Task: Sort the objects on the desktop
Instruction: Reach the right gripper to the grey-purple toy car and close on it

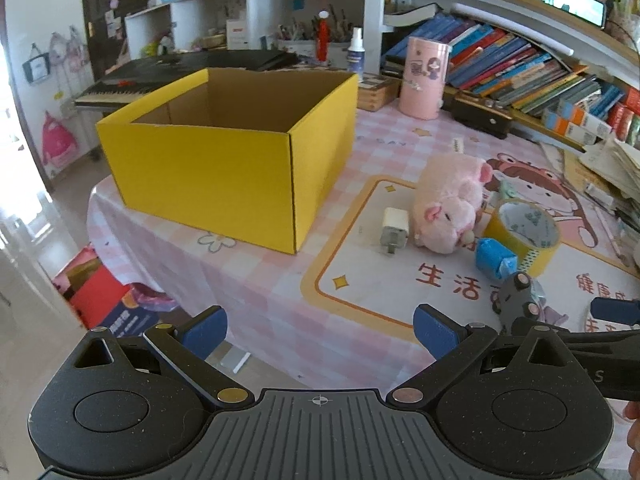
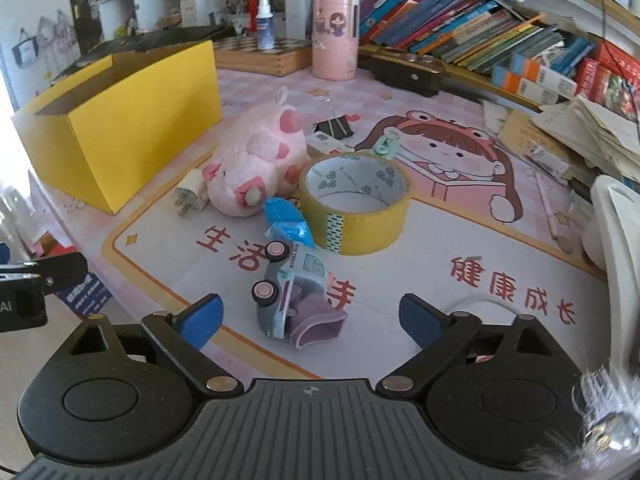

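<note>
An open yellow cardboard box stands at the table's left, and what shows of its inside holds nothing. To its right lie a pink plush pig, a white charger plug, a blue wrapped packet, a yellow tape roll and a toy truck on its side. My right gripper is open, its blue pads either side of the truck without touching it. My left gripper is open over bare tablecloth.
A pink cylindrical tin, a spray bottle, a black binder clip and leaning books crowd the back. Loose papers pile at the right. The table edge drops off at left.
</note>
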The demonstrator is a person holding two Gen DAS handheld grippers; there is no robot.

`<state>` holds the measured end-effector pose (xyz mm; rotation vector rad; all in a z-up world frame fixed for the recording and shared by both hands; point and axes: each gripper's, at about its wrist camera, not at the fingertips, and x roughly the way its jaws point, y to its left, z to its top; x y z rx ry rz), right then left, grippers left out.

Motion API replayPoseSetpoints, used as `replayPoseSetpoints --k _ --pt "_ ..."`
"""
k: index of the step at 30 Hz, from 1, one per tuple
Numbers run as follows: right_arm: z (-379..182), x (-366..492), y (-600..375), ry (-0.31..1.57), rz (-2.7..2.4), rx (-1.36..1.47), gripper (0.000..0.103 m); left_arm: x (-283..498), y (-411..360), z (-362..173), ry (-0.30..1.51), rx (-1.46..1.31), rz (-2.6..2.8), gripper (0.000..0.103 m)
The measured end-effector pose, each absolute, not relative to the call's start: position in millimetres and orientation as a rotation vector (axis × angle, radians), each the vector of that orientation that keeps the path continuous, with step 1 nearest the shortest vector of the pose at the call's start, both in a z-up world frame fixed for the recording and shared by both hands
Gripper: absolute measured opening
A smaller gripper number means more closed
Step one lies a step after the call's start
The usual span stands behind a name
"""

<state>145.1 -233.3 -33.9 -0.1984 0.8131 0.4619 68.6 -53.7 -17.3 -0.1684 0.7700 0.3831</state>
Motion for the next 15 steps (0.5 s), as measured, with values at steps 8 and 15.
replayPoseSetpoints --k 8,15 --pt "-52 159 -228 0.850 0.478 -0.238 0.073 70 -56 -16 0.779 -0.150 0.421 0.101" --pt "-56 165 -232 0.855 0.506 -0.216 0.070 74 -59 -17 0.788 -0.144 0.435 0.101"
